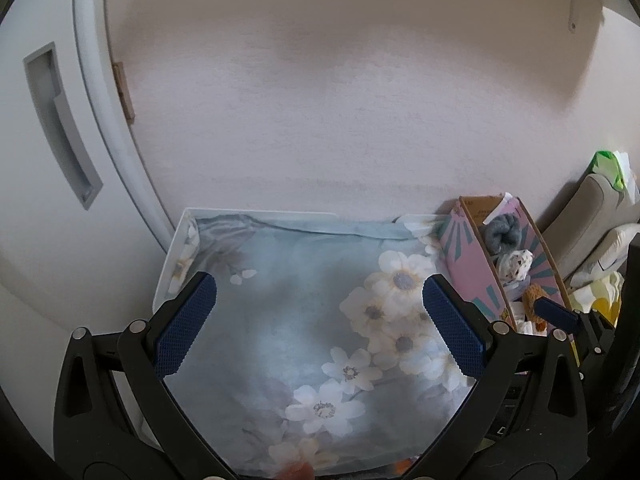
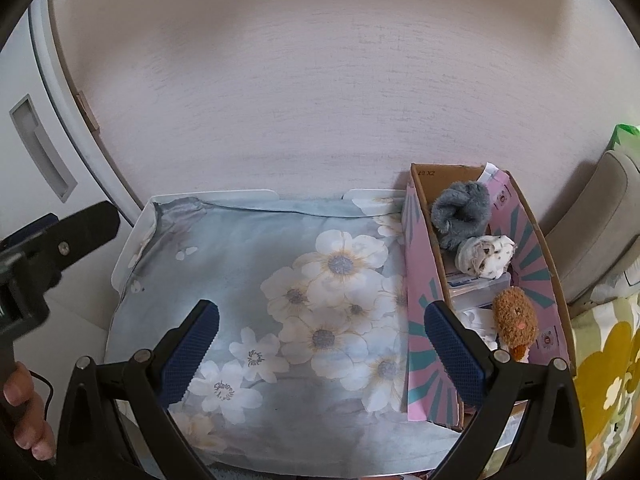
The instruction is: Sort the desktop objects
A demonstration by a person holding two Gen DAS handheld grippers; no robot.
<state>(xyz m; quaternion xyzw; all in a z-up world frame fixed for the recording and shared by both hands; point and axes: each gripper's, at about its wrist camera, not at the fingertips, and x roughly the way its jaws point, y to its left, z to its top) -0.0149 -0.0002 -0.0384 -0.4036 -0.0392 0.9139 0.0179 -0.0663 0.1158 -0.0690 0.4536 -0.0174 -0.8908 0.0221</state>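
Note:
A pale blue cloth with white flowers (image 1: 304, 312) covers a white tray (image 1: 256, 213); it also shows in the right wrist view (image 2: 280, 280). My left gripper (image 1: 318, 320) is open and empty above the cloth. My right gripper (image 2: 320, 344) is open and empty, over the cloth's right part. A pink cardboard box (image 2: 424, 280) stands right of the tray and holds a grey plush (image 2: 462, 214), a white spotted plush (image 2: 486, 256) and a brown plush (image 2: 516, 320). The box also shows in the left wrist view (image 1: 476, 264).
A whitish wall (image 2: 320, 80) stands behind the tray. A white cabinet door with a recessed handle (image 1: 60, 128) is at the left. A grey cushion (image 2: 600, 232) and a yellow-flowered fabric (image 2: 608, 380) lie to the right. The left gripper's body (image 2: 60, 240) shows at the right view's left edge.

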